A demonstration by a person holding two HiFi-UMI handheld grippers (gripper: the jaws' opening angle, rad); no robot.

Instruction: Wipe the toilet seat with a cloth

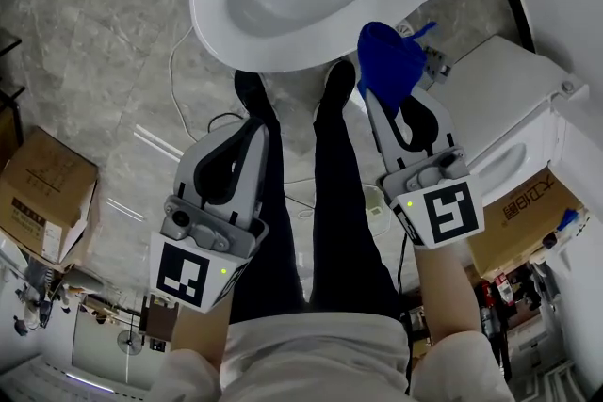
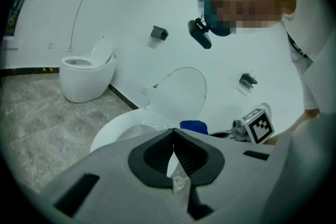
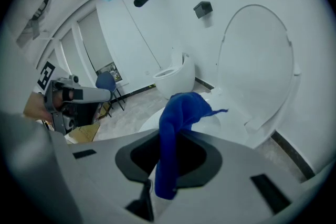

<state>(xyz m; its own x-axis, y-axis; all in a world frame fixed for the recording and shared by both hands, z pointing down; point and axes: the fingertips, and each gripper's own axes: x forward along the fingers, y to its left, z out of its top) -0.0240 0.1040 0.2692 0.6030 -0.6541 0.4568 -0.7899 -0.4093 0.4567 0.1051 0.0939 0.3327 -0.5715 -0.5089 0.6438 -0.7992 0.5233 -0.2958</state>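
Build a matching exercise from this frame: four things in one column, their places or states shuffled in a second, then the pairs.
Things
1. blue fabric cloth
2. left gripper
3. white oval toilet lid
4. brown cardboard box

Places or states
A. raised upright behind the bowl
B. on the grey marble floor, at the person's left
C. jaws together, nothing between them
D. clamped in the right gripper

Pairs: 1-D, 2-C, 3-A, 4-B
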